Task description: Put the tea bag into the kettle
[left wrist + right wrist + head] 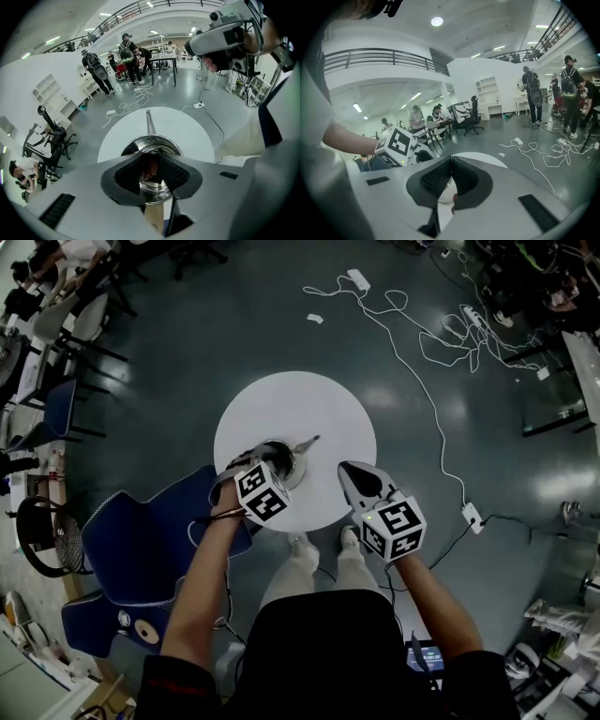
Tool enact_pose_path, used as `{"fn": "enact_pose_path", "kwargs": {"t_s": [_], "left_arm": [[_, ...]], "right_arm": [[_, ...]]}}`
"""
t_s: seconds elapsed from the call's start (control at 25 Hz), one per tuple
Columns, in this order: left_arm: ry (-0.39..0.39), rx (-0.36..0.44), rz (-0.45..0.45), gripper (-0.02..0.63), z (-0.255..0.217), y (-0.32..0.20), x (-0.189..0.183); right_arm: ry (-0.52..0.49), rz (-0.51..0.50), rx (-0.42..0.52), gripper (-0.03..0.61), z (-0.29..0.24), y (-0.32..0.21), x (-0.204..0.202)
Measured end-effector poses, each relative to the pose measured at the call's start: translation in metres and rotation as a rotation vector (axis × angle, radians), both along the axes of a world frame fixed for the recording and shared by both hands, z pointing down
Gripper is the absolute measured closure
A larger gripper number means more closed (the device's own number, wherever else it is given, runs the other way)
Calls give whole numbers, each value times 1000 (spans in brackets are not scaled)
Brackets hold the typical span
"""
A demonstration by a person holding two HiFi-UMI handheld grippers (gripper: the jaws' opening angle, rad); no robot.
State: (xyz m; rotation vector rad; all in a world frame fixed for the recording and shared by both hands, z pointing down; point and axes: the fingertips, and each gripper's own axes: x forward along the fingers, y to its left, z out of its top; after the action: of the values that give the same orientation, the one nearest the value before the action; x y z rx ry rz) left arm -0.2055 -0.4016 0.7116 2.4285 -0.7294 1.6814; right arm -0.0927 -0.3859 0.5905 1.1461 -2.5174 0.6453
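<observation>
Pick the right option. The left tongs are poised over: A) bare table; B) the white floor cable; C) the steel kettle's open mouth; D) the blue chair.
C: the left gripper view looks between the left tongs straight into the open mouth of the shiny steel kettle on the round white table.

1. Steel kettle [284, 456] is set on the round white tabletop [319, 399], spout pointed right.
2. Left gripper [251, 465] is held over the kettle.
3. Right gripper [349, 474] is held beside it, apart.
4. Blue chair [141, 540] and cables [441, 343] are seen on the floor [187, 343].
</observation>
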Motion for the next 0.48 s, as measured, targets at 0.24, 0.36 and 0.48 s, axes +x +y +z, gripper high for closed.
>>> {"fn": "enact_pose_path", "kwargs": {"t_s": [0.24,0.36,0.48], "left_arm": [[32,31,-33,526,-14,2,0],[78,44,-88,543,-25,6,2],[106,60,-142,562,-38,10,0]], "right_arm": [[8,-4,20,560,-9,-3,0],[7,-9,36,560,-18,-6,-1],[8,-31,56,560,-30,-5,-5]]}}
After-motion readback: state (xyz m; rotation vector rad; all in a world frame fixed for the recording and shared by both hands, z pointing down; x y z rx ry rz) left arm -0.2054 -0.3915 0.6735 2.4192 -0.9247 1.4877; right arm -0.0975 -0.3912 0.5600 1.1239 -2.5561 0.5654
